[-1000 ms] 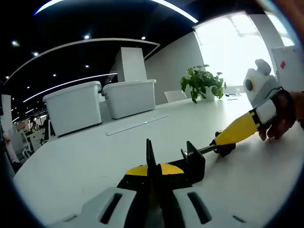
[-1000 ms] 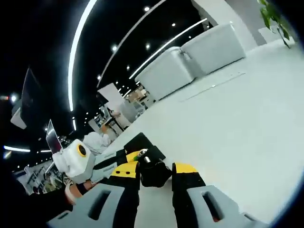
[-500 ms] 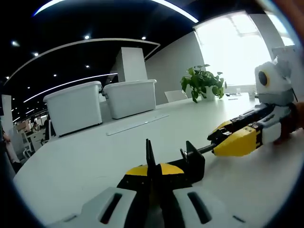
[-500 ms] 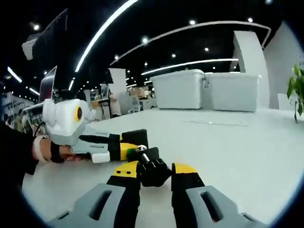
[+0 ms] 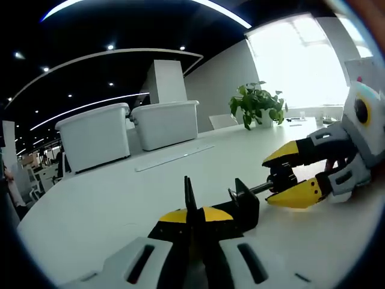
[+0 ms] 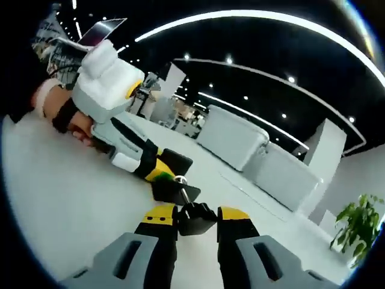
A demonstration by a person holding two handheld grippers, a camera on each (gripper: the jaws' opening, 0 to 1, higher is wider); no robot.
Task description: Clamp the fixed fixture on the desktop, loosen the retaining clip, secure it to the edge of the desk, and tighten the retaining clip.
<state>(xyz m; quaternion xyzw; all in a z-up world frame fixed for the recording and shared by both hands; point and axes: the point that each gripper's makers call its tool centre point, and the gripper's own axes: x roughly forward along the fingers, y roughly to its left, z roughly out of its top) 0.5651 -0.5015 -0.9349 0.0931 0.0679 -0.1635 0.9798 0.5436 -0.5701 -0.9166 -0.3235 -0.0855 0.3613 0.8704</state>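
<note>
A black clamp fixture (image 5: 243, 205) lies on the white desk (image 5: 90, 205). My left gripper (image 5: 194, 214) is shut on its thin upright plate (image 5: 189, 191). A screw rod (image 5: 258, 188) runs from the clamp body to a black knob (image 5: 283, 178), and my right gripper (image 5: 284, 174) comes in from the right, its yellow tips above and below that knob. In the right gripper view my right gripper (image 6: 197, 214) is shut on the knob (image 6: 195, 218), with the rod (image 6: 184, 189) leading to the clamp (image 6: 171, 188). Beyond it the left gripper (image 6: 157, 171) holds the clamp, with a hand (image 6: 78, 123) behind.
Two white storage bins (image 5: 126, 132) stand at the far side of the desk, with a long flat strip (image 5: 174, 158) lying before them. A potted plant (image 5: 255, 105) sits by the bright window. The bins (image 6: 240, 141) and plant (image 6: 361, 226) also appear in the right gripper view.
My right gripper has rolled about the screw axis while shut on the knob; its jaws went from side-on to one above the other. The left gripper and clamp stayed still.
</note>
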